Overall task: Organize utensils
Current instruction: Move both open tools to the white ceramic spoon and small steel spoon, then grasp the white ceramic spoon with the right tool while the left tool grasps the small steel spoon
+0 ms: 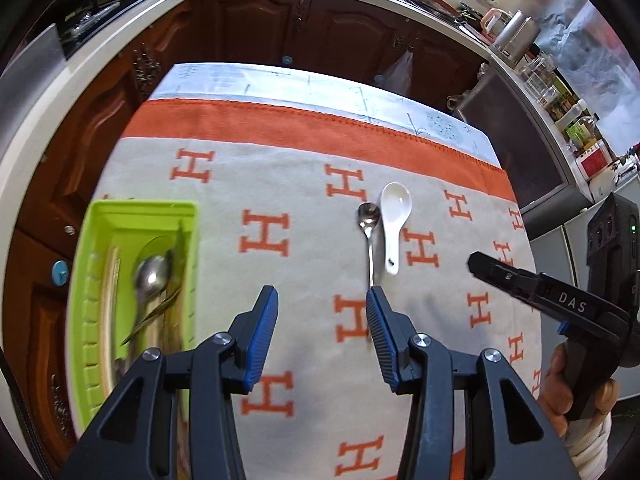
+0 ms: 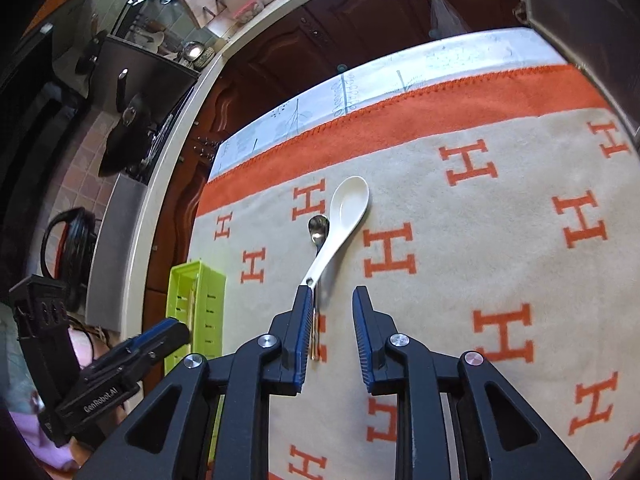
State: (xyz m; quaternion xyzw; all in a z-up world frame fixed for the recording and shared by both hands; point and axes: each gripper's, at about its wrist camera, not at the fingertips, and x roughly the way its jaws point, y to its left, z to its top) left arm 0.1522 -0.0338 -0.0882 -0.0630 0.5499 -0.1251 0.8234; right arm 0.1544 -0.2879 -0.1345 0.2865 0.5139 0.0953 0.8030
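Just beyond right hand-held gripper [image 2: 329, 294] — white spoon [image 2: 340, 220], apart.

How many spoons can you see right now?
3. A white spoon and a small metal spoon lie side by side on the cloth; another metal spoon sits in the green tray. More may be hidden there.

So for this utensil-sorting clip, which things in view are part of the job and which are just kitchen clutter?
Part of the job:
- white ceramic spoon, on the cloth
- small metal spoon, beside it
- green tray, already holding a large metal spoon

Just lying about:
- kettle on the counter
- bottles
- black pan
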